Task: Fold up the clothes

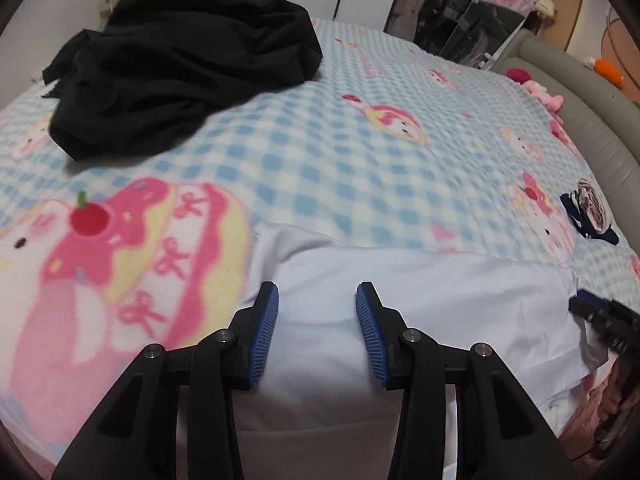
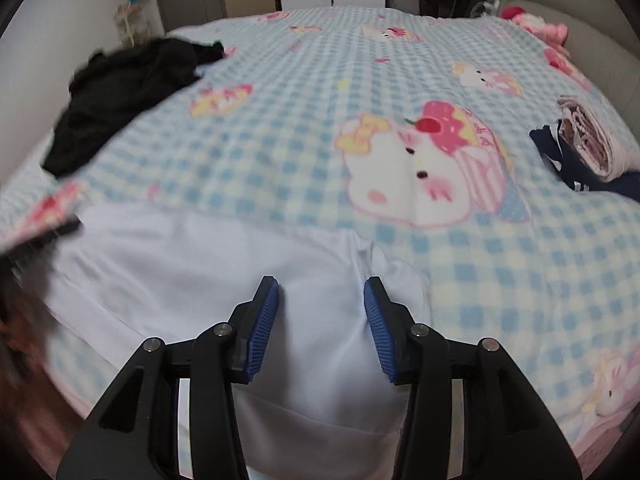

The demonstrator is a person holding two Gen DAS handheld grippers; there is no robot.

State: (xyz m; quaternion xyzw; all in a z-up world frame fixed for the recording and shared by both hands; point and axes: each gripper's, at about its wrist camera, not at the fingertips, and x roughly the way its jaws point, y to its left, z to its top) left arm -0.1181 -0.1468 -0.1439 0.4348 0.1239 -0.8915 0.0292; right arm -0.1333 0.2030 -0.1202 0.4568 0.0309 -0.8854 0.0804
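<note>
Both grippers [image 1: 317, 294] [image 2: 321, 290] spread over prob. white garment [image 1: 400, 292].

No text, label, brand, number or sign can be read in either view; the blanket [image 2: 280, 152] carries only cartoon pictures, with no lettering that can be made out; the dark navy cloth [image 2: 560, 160] at the right shows small white marks, too blurred to tell whether they are letters.
</note>
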